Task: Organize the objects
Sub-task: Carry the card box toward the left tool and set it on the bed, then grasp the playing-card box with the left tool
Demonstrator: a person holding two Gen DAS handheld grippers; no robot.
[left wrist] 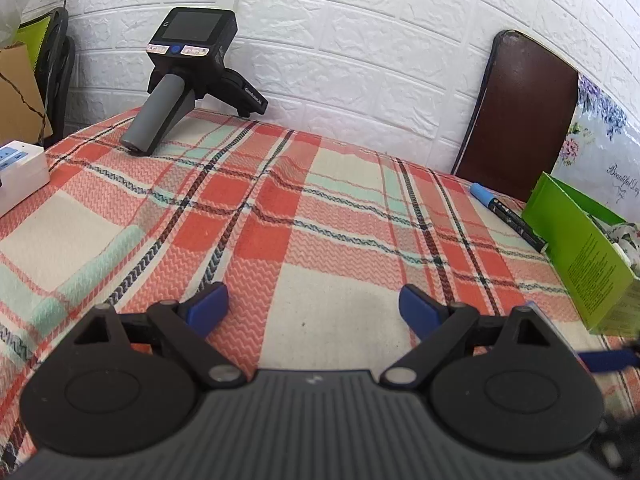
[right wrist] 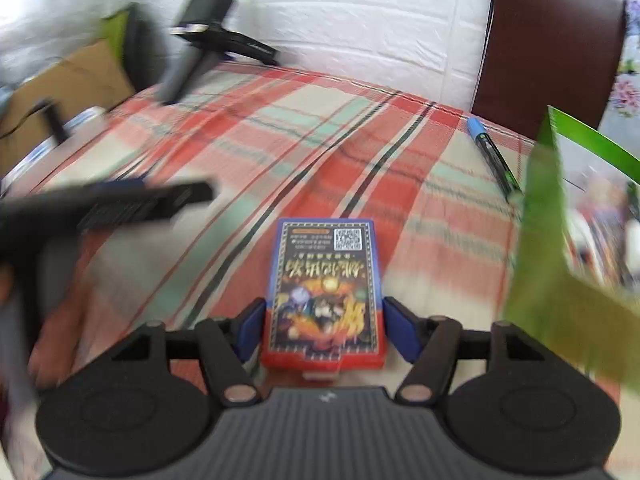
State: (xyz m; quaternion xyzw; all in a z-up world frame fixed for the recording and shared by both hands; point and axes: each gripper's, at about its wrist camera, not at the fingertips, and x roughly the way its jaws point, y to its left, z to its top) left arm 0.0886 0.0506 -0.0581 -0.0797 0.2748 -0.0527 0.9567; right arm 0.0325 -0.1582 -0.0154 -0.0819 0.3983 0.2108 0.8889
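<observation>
Card box (right wrist: pixel 326 296) lies low centre between the right gripper's (right wrist: pixel 325 330) parted fingers, ungripped; left gripper's (left wrist: pixel 314 310) fingers wide over the plaid worktop (left wrist: pixel 280 208).

left wrist view: sits behind its own blue fingers (left wrist: pixel 208 304), low and close over the plaid cloth (left wrist: pixel 280 208), tilted down toward the white wall (left wrist: pixel 360 40) at 12 o'clock.
right wrist view: same kind of mount, steeper tilt, nearer the cloth, blurred.
shared: cloth, pen (left wrist: pixel 506 214) at 2 o'clock, green box (left wrist: pixel 576 236), brown chair back (left wrist: pixel 524 108), handheld camera (left wrist: pixel 188 48) at 11 o'clock.
</observation>
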